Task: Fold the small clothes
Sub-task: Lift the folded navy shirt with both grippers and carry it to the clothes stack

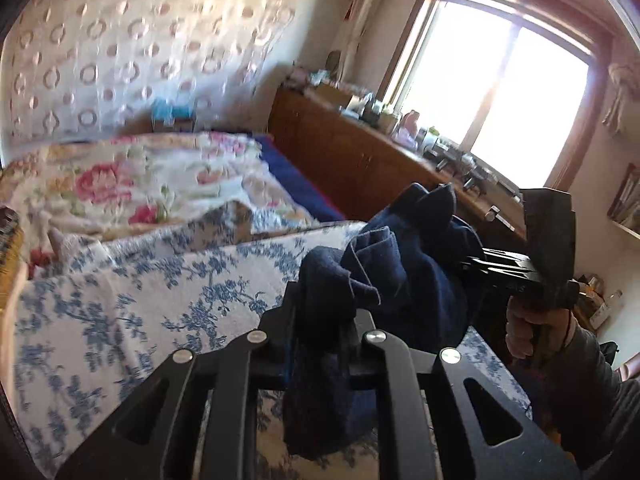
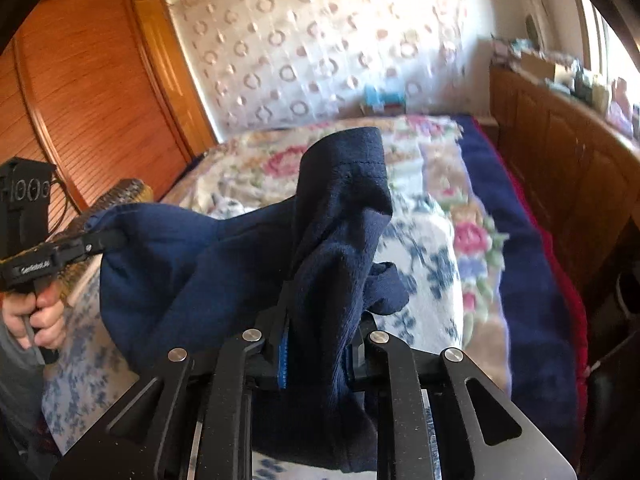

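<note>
both claws are clamped on the same navy garment (image 2: 224, 264); left gripper (image 1: 320, 344) pinches a bunched fold of it, right gripper (image 2: 316, 344) bites another edge; the cloth hangs stretched between them, lifted above the blue floral bedsheet (image 1: 120, 312); a wooden dresser (image 1: 360, 152) sits under the bright window (image 1: 500, 92)
</note>
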{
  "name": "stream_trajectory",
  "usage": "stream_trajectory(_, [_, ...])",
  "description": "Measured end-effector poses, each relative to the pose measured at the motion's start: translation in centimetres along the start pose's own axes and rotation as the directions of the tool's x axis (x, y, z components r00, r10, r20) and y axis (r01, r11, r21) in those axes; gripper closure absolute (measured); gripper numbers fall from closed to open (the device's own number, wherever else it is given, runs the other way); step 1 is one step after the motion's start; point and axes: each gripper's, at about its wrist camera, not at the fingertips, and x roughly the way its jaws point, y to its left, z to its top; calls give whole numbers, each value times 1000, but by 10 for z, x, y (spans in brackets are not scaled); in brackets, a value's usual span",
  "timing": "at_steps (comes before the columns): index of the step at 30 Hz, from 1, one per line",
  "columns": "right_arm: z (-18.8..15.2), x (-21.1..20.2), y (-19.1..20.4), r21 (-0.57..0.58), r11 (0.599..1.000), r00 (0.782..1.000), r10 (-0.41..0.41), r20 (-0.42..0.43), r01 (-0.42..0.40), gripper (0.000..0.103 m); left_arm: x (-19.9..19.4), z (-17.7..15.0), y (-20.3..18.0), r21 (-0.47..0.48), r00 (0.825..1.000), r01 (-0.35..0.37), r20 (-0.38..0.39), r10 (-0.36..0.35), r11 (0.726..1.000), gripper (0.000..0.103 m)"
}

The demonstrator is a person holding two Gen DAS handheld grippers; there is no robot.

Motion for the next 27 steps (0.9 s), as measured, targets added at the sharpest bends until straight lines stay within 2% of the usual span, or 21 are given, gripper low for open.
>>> stream_trajectory(6, [27, -20, 44, -71, 997, 998, 30, 62, -26, 87, -66, 0, 9, 3, 993, -50, 105, 49, 999, 90])
stream_trajectory(9, [45, -21, 75, -123, 991, 994, 70, 83, -60, 87, -102, -6, 22, -10, 984, -92, 152, 92, 996, 90])
stream_trajectory(13, [66, -10, 119, -194, 974, 987, 134, 90, -114, 87, -152, -15, 50, -50, 963, -163, 210, 169, 985, 90])
stream_trajectory(20, [111, 33, 218, -336, 913, 961, 268, 65, -232, 87, -224, -39, 112, -159, 901, -298, 279, 333, 941, 90])
stream_trajectory(25, [138, 81, 286, -418, 856, 940, 340, 11, -305, 87, -253, -63, 160, -271, 858, -339, 304, 414, 901, 90])
stream_trajectory(27, [147, 104, 311, -443, 833, 933, 359, -24, -332, 87, -255, -74, 178, -319, 846, -347, 300, 441, 882, 90])
